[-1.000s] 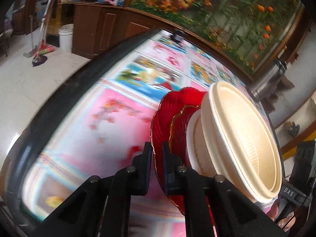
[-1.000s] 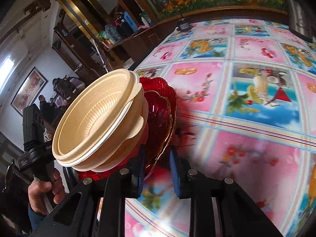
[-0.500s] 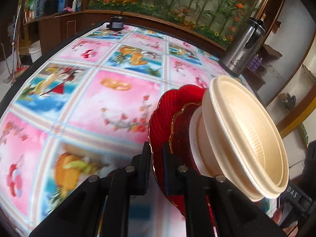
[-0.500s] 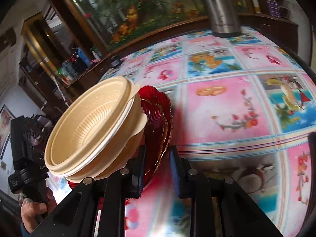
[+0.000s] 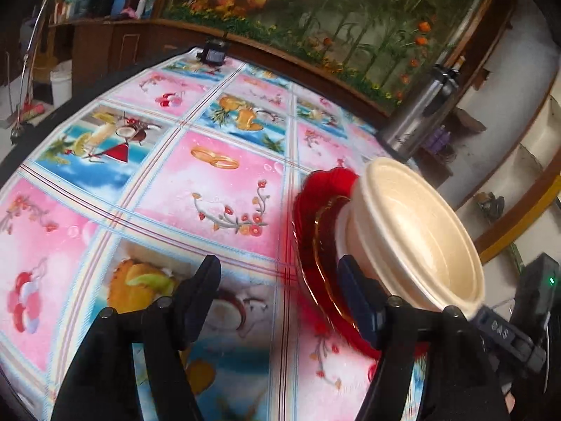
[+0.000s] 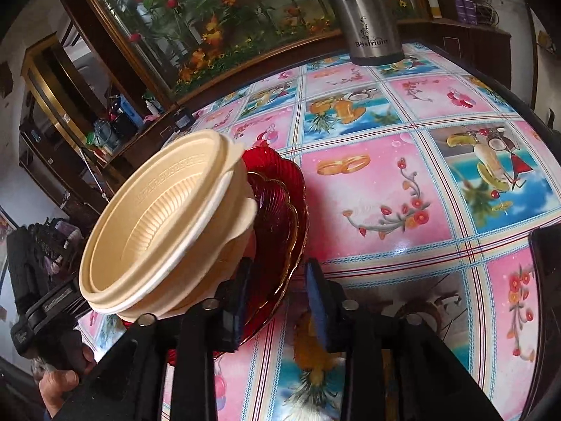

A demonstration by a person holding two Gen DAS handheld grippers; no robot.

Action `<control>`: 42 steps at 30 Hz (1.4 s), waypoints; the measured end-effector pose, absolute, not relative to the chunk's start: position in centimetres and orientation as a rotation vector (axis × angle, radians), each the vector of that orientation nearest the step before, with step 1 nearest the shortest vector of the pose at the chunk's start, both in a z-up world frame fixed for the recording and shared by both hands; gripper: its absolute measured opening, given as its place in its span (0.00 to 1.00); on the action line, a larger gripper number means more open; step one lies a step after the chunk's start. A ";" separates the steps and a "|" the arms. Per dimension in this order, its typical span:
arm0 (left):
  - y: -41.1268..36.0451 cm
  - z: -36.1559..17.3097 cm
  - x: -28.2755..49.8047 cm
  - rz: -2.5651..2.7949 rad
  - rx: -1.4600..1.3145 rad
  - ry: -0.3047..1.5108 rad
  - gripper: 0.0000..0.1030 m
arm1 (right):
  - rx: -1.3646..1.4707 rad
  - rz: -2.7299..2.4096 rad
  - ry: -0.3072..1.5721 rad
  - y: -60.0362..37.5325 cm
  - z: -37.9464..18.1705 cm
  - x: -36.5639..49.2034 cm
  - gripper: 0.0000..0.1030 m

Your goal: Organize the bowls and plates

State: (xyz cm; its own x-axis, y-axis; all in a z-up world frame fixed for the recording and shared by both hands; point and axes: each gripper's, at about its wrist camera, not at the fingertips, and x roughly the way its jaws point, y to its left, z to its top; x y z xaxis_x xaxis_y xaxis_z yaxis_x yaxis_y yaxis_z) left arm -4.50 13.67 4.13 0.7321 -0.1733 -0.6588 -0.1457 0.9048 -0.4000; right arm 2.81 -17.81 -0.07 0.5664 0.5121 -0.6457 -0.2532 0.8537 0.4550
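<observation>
Both hand-held grippers angled down, jaws opening apart around red plates (image 5: 308, 207), unclamped

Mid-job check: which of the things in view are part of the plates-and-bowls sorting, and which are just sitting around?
Job:
- cream bowls, nested
- red plates, stacked under the bowls
- left gripper and right gripper, jaws opening around the plates' rim

Lying about:
- steel thermos
- small black device at the table's far edge
</observation>
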 end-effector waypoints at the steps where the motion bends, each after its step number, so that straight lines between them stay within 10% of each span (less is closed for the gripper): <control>1: 13.7 4.3 -5.0 -0.024 -0.449 0.752 0.67 | 0.331 0.458 0.848 -17.9 0.0 2.5 0.44; 18: 9.3 5.3 -12.0 -0.047 -0.233 0.587 1.00 | 0.384 0.452 0.611 -21.3 1.4 -4.1 0.64; 23: 7.1 6.1 -11.6 -0.012 -0.091 0.568 1.00 | 0.293 0.502 0.473 -20.1 3.0 -7.0 0.88; 42: 4.2 6.7 -11.8 0.131 0.151 0.505 1.00 | 0.283 0.452 0.585 -19.7 1.8 -4.9 0.92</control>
